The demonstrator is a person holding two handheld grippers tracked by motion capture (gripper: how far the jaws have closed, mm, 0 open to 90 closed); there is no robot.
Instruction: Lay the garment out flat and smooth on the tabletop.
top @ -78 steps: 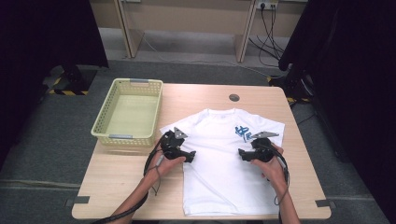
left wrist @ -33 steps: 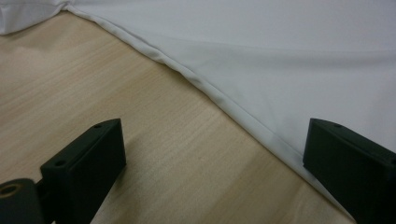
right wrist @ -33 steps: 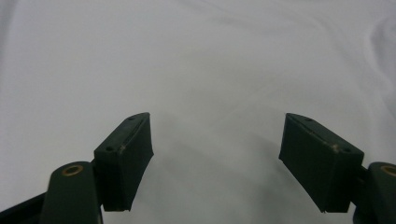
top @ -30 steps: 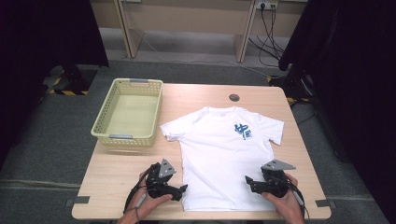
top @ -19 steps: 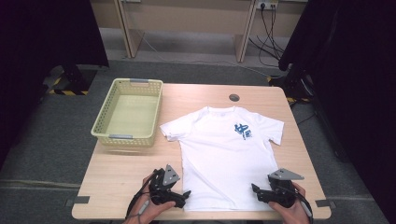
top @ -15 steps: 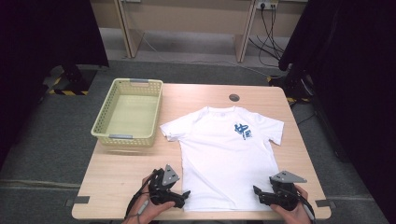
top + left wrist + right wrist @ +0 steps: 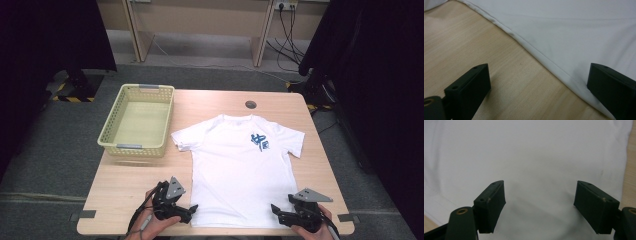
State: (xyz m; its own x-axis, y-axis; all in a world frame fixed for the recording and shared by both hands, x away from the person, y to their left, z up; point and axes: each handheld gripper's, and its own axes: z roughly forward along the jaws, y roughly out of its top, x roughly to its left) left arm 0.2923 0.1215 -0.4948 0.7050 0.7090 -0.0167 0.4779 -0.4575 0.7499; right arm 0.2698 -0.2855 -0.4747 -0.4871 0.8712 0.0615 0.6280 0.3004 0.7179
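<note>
White T-shirt (image 7: 240, 170) flat on table (image 7: 125, 185), right of basket (image 7: 137, 120). Left gripper (image 7: 192, 209) at hem's left corner, jaws apart. Right gripper (image 7: 274, 211) at right corner, jaws apart over cloth.

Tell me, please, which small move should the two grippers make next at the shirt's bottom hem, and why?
Probably lower and close both on the hem. The left gripper and right gripper stand open at the bottom corners of the flat white T-shirt, neither pinching cloth yet.
</note>
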